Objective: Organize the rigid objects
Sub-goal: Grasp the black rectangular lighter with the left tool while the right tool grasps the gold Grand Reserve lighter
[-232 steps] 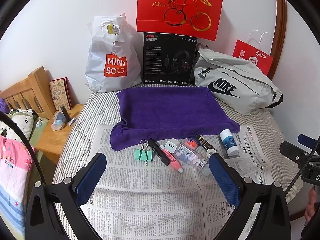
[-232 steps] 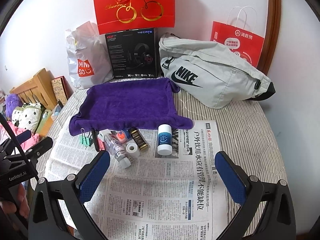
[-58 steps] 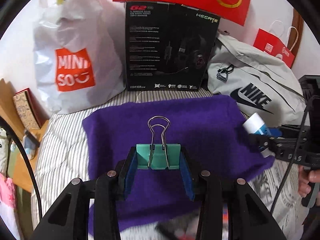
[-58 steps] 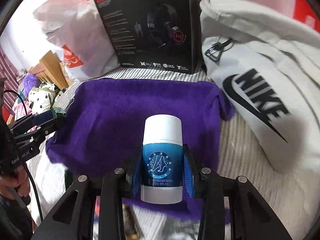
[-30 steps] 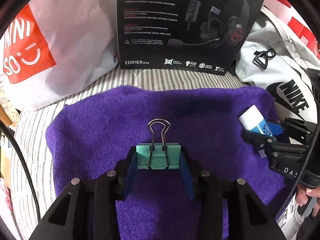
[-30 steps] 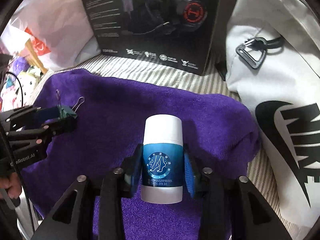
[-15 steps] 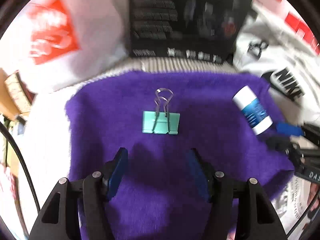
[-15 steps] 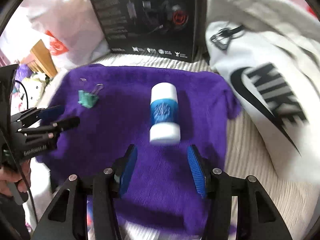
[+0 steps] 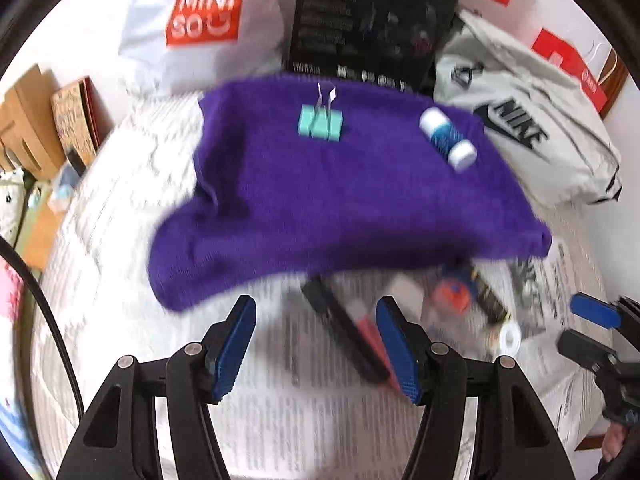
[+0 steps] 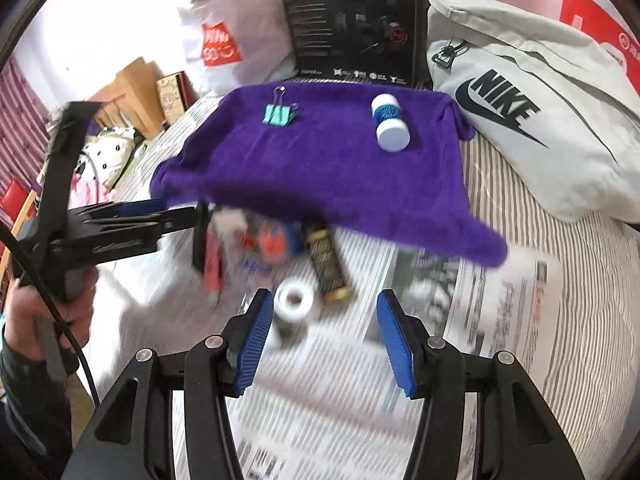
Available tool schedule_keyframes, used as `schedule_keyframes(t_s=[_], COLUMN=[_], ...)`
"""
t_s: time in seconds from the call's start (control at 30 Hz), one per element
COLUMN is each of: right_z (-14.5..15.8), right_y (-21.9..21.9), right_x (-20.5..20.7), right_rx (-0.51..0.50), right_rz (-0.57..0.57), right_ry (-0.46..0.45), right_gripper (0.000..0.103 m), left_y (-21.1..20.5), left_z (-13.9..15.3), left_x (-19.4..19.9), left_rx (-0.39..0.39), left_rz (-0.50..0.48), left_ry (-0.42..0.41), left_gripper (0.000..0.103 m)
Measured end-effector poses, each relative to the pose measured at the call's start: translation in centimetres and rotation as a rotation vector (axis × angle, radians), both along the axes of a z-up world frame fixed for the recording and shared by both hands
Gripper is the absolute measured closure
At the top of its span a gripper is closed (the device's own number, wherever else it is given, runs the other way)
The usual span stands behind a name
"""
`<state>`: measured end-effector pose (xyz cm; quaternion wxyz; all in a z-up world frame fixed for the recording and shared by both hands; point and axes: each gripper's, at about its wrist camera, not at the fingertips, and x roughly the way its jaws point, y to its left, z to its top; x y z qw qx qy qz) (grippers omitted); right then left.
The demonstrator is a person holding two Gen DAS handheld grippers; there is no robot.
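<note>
A teal binder clip lies flat on the far part of a purple towel, its wire handles pointing toward the black headset box behind. To its right on the same towel, well apart from it, a blue-and-white bottle lies on its side near the towel's right edge. The towel's near edge hangs over a spread newspaper, where the other small things sit in a blurred cluster: a black marker beside a pink one, an orange-and-blue item, a dark tube with gold ends and a white roll of tape. The left gripper hovers over the newspaper with its blue pads spread wide and nothing between them; the markers show through the gap. The right gripper is likewise wide open and empty above the paper, the tape roll just inside its left pad. A hand holds the left gripper's handle in the right wrist view. Behind the towel stand a white Miniso bag and a grey Nike bag.
</note>
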<state>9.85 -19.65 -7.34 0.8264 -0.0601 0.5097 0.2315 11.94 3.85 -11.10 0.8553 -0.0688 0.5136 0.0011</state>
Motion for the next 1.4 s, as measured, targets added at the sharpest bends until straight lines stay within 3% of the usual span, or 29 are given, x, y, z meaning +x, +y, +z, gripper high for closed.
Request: schedule_keyframes(t_s=[0.07,0.17,0.3,0.4,0.77,0.97,1.13,1.23,1.3,1.4], right_z=[-0.1,-0.4,-0.8,-1.0,-2.6,-3.6,-4.6,-4.9,-4.7,-4.4], right_y=[-0.5,-1.5,-2.2,-2.5,-2.9,-2.9,-2.4,-1.7,-1.1,-0.5], right_x=[-1.3,-2.3,-3.0,-3.3,-2.6,-2.6,-1.3,0.0,1.0,2.5], right_rx=[0.012,0.064,0.099,0.089,0.086,0.057,0.055,0.038,0.014,0.005], right_rz=[-0.016,-0.049,-0.081,-0.084,-0.101,-0.095,-0.104,-0.096,-0.084,-0.067], right_ry=[0.003,0.028,0.059,0.051,0.081,0.086,0.094,0.082,0.058,0.030], right_gripper=[0.049,0.049,0.049,0.049,0.049,0.049,0.049,0.049,0.049,0.049], left_y=[-0.4,-0.4,-0.9,-0.5,-0.4,2.2,1.3,0.5,0.2,0.5], left_z=[-1.0,-1.8,-2.2,-2.4,-3.1,-3.0,-3.1,-3.2,-3.1,-3.1], left_x=[-0.3,-0.2,-0.2,-0.8,-2.3,-2.9,-2.6,-2.1,-2.0,-1.9], left_rx=[0.032,-0.006,0.029,0.030,0.149,0.131,0.138,0.140,0.125,0.111], left_rz=[0.010,0.010,0.015,0.027,0.015,0.070,0.025,-0.002,-0.027,-0.027], left_ry=[0.021,0.031,0.030,0.039,0.020,0.010,-0.005,-0.029,-0.041,-0.049], left_gripper=[0.042,0.041,0.041,0.041,0.041,0.045,0.047,0.057,0.073,0.079])
